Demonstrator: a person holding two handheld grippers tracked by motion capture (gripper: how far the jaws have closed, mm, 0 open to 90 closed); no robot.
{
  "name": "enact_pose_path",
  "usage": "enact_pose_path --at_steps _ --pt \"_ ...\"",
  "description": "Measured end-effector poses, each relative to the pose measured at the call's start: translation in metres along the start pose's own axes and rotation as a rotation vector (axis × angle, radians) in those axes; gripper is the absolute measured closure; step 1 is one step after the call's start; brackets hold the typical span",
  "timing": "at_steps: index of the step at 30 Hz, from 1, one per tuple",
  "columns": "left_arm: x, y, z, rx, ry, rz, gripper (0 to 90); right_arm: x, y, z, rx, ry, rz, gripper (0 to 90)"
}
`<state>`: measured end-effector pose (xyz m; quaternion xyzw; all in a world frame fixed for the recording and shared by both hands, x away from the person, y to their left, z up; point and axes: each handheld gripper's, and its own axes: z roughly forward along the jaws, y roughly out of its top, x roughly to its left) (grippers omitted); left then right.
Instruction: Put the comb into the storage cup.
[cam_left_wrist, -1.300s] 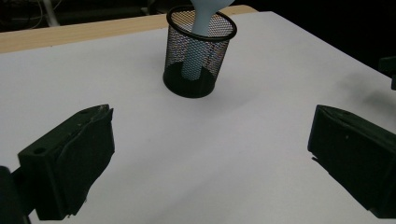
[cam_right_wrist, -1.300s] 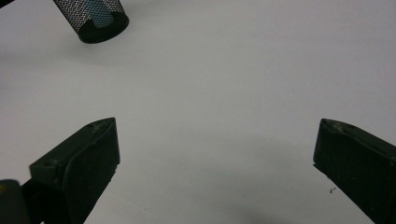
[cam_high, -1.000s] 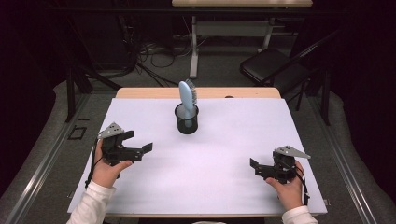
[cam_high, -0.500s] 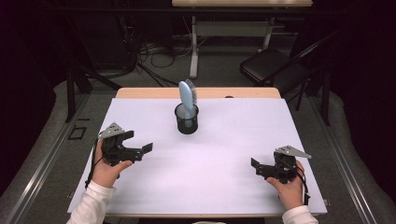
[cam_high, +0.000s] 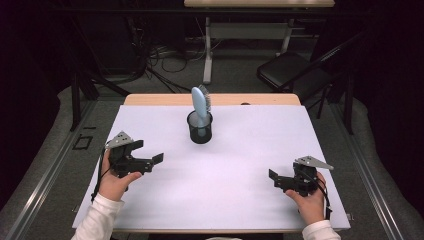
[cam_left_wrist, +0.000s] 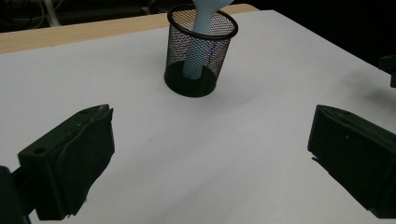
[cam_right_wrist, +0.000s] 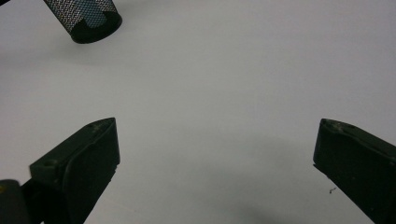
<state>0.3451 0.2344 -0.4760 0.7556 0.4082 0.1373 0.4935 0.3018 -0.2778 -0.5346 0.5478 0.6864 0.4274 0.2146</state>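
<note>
I see almost no change from a second ago: my right gripper (cam_high: 278, 178) has eased slightly nearer, my left gripper (cam_high: 150, 159) sits as before. Both gape wide, holding nothing. The brush (cam_high: 200, 106) stands upright in the cup (cam_high: 200, 131), far centre on the table (cam_high: 235, 165).

A pale blue hairbrush (cam_high: 200, 106) stands handle-down, leaning slightly, in a black wire-mesh cup (cam_high: 200, 131) that sits upright on the white table, well ahead of both grippers and somewhat nearer the left gripper (cam_high: 150, 161) than the right gripper (cam_high: 276, 178).
</note>
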Motion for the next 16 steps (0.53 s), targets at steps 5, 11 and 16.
enact_pose_path --at_steps 5,11,16 --pt "0.0008 0.0004 -0.0014 -0.003 0.003 -0.003 0.7 -0.0001 0.0000 0.0002 0.001 -0.001 -0.001 0.2" --pt "0.0021 0.0005 -0.0021 -0.003 0.004 -0.001 0.7 -0.0001 -0.0002 0.0005 0.004 -0.001 0.002 0.2" --pt "0.0041 0.0014 -0.0045 -0.009 0.013 -0.010 0.7 0.0000 -0.0003 0.0000 0.002 -0.003 0.000 0.2"
